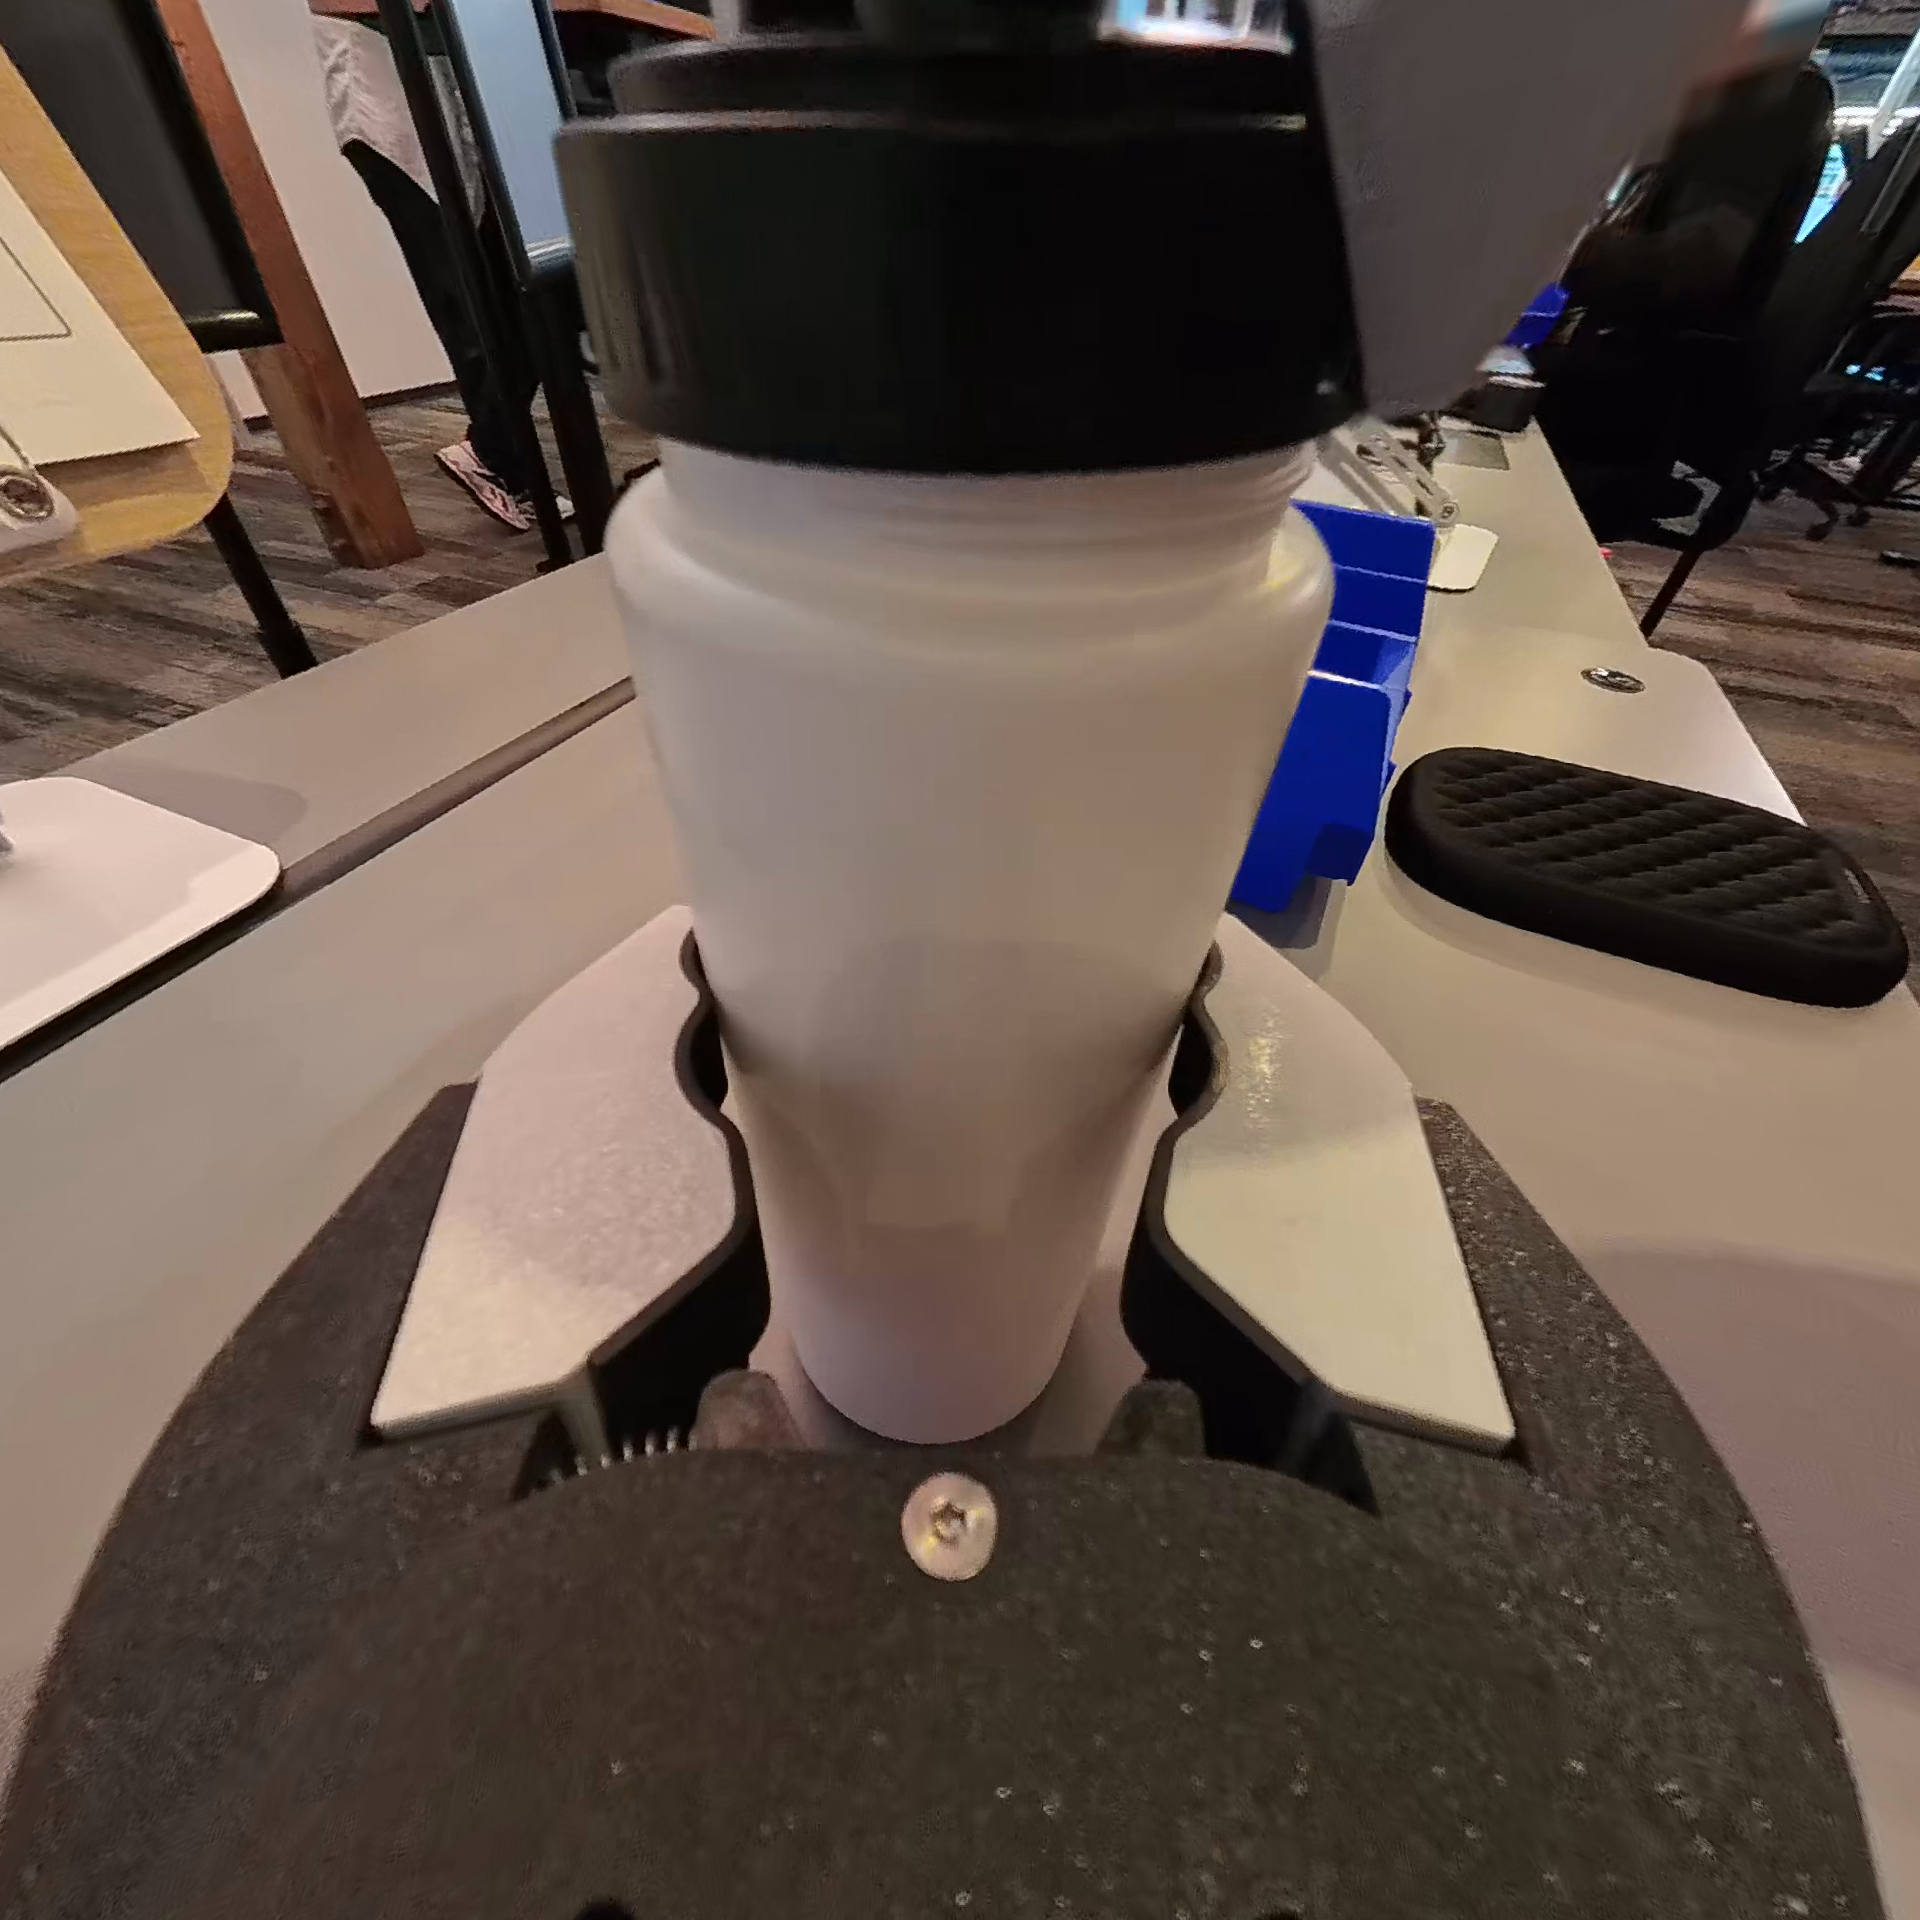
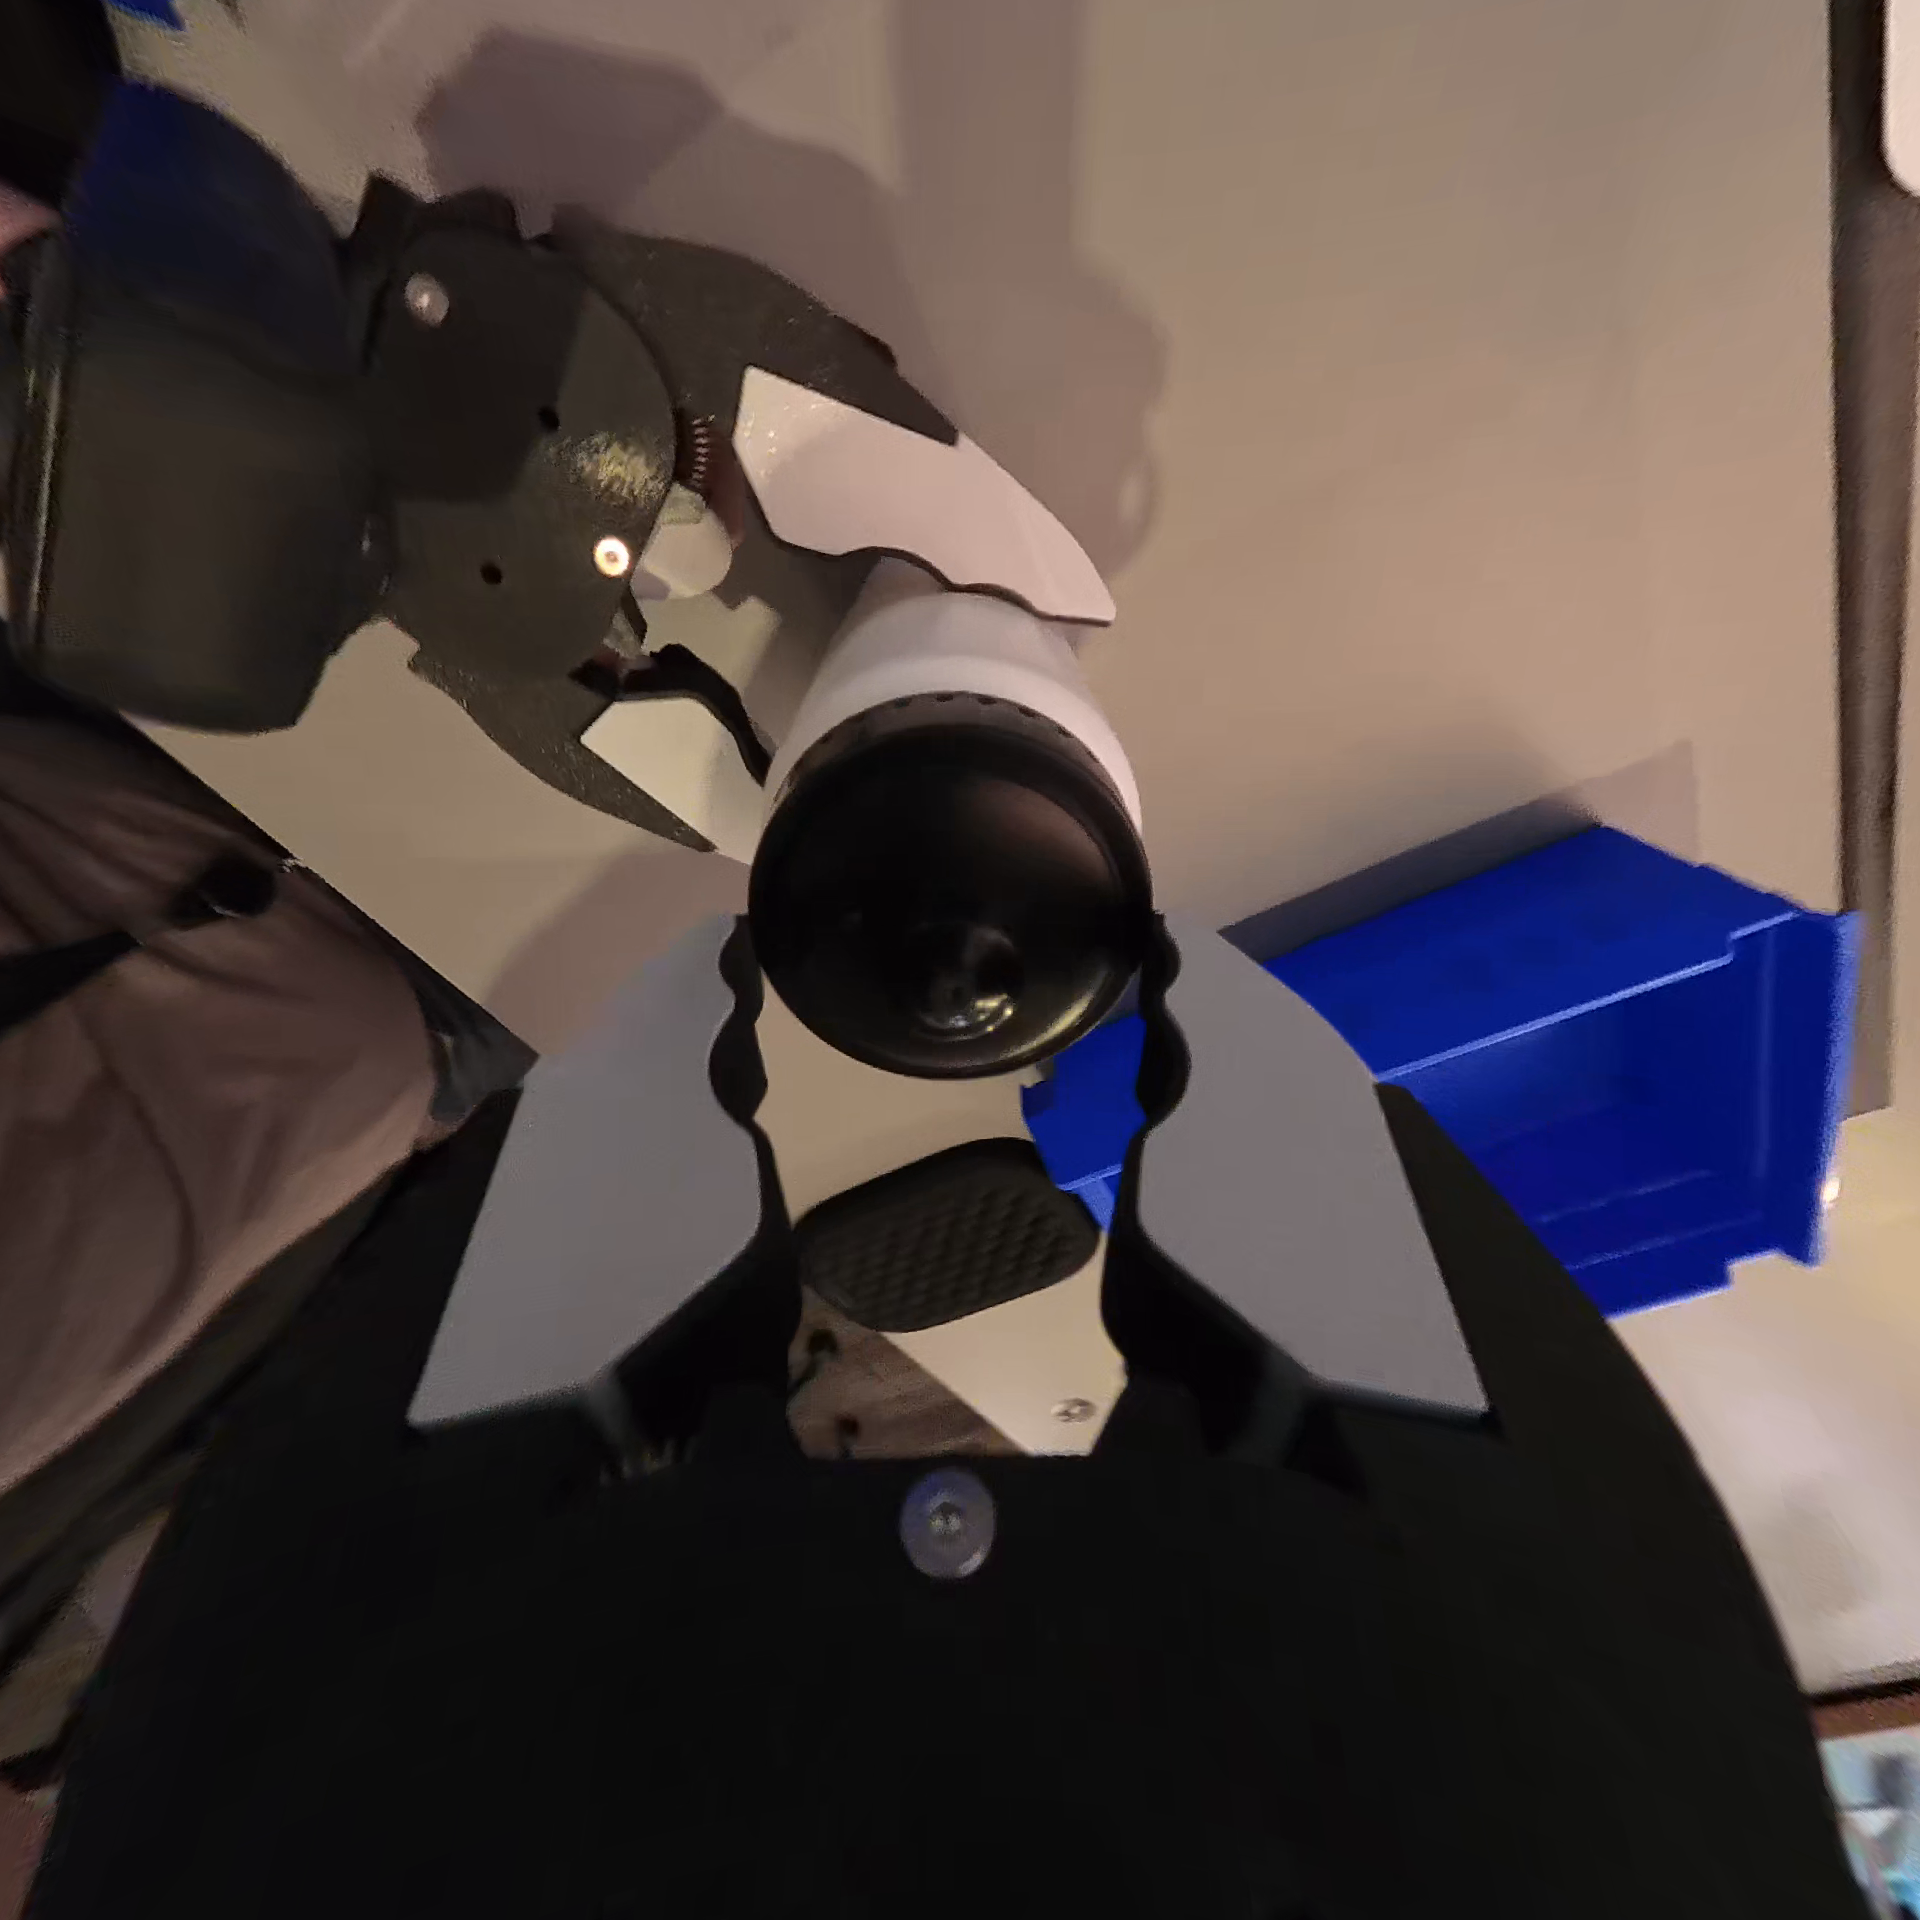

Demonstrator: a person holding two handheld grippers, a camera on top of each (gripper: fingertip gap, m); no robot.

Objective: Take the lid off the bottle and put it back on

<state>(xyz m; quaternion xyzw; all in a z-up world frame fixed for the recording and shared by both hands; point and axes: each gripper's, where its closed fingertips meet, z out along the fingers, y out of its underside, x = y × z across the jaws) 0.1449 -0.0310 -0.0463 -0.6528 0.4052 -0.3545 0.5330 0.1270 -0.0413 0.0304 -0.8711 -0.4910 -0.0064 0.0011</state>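
Left claw [image 1: 951,1101]: level, pointing forward, both fingers pressed against the lower body of the white bottle [image 1: 961,831]. Right claw [image 2: 951,997]: pointing straight down from above, fingertips flanking the black lid [image 2: 945,904] and touching its rim on both sides.

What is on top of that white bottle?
A black lid sits on the white bottle, with the right claw closed around its sides. The lid covers the bottle's mouth, so nothing inside the bottle can be seen.
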